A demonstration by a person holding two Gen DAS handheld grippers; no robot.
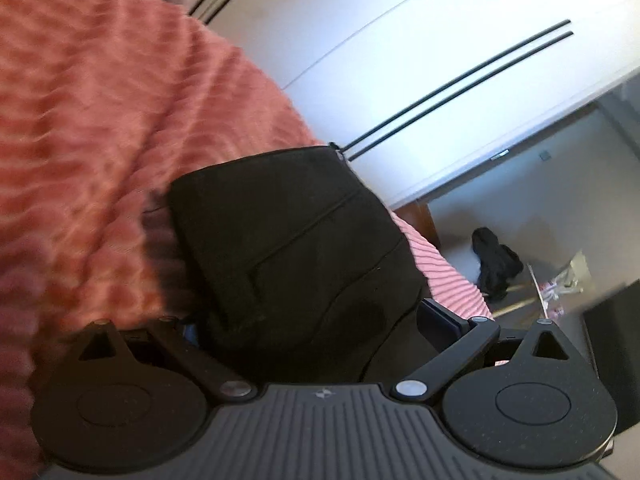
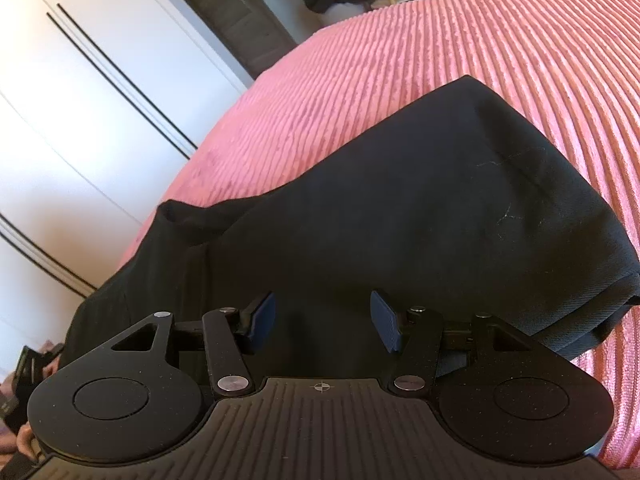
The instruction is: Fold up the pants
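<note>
— Pants (image 2: 400, 208), black, lying in a folded bundle on the pink ribbed bedspread (image 2: 500, 40), and we're right over them.

— Our right gripper (image 2: 324, 326) hangs with fingers parted, clamping nothing. The left gripper (image 1: 316, 320)?

— Spread wide; only one pad shows, cloth lying between, nothing pinched.

— We'd call the fabric soft, limp and fairly light. It'll likely sag.

— So we'd pinch the thick folded edge nearest us, both layers.
</note>
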